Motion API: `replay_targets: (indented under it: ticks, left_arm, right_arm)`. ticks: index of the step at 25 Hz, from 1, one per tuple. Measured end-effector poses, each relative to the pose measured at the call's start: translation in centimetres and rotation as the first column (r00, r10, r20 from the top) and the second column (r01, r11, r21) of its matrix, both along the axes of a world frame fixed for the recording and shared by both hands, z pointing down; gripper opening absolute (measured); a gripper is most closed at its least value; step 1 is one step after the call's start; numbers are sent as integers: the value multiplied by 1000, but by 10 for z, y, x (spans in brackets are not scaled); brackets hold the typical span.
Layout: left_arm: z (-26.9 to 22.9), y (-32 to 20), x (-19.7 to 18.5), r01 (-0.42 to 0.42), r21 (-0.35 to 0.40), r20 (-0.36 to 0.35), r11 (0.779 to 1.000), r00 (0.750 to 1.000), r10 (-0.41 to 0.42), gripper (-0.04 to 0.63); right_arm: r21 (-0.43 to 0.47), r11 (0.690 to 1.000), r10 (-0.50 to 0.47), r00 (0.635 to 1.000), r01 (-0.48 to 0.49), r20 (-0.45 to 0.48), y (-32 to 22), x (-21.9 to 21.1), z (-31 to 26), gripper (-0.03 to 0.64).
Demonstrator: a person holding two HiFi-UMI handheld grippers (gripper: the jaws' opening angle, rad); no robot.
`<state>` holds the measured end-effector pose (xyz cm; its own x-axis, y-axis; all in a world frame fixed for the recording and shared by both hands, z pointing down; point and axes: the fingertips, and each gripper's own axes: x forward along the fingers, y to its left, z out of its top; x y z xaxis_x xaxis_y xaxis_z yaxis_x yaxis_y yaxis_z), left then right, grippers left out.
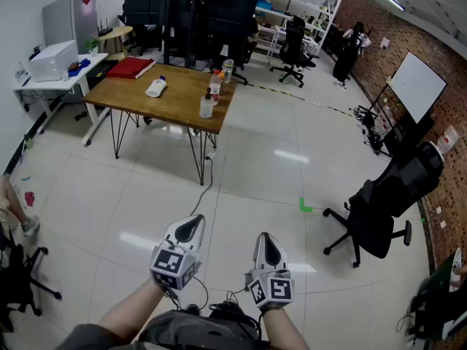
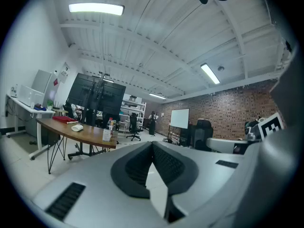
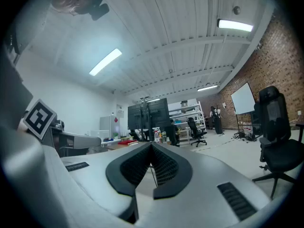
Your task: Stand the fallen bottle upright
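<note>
A fallen white bottle (image 1: 156, 87) lies on its side on the wooden table (image 1: 175, 100) far across the room; it also shows small in the left gripper view as the white bottle (image 2: 77, 127). A clear bottle (image 1: 206, 106) and a red-capped bottle (image 1: 214, 86) stand upright near the table's right end. My left gripper (image 1: 195, 224) and right gripper (image 1: 264, 240) are held low at the bottom of the head view, side by side over the tiled floor, well short of the table. Both are shut with nothing between their pads.
A red book (image 1: 131, 67) lies on the table's far left. A white desk (image 1: 44, 82) with a printer stands left of the table. A black office chair (image 1: 379, 210) stands on the right, and a whiteboard (image 1: 417, 84) and shelves stand further back. Green tape (image 1: 305, 207) marks the floor.
</note>
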<state>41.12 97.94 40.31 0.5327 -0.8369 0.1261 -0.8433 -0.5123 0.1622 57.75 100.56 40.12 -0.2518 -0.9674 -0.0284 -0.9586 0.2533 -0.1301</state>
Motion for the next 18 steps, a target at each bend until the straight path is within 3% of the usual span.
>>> replay_targets:
  ticks: [10,18]
  left_arm:
    - [37,-71,-7,14,-18,12,1000,1000,-13,29]
    - [26,-182,30,53,44,19,998,998,-54,29]
  right_arm:
    - [5,1000,16,1000,-16,-5,-76,9,25,26]
    - [60,998,-6,1000,6,-14,-203,51,21,26]
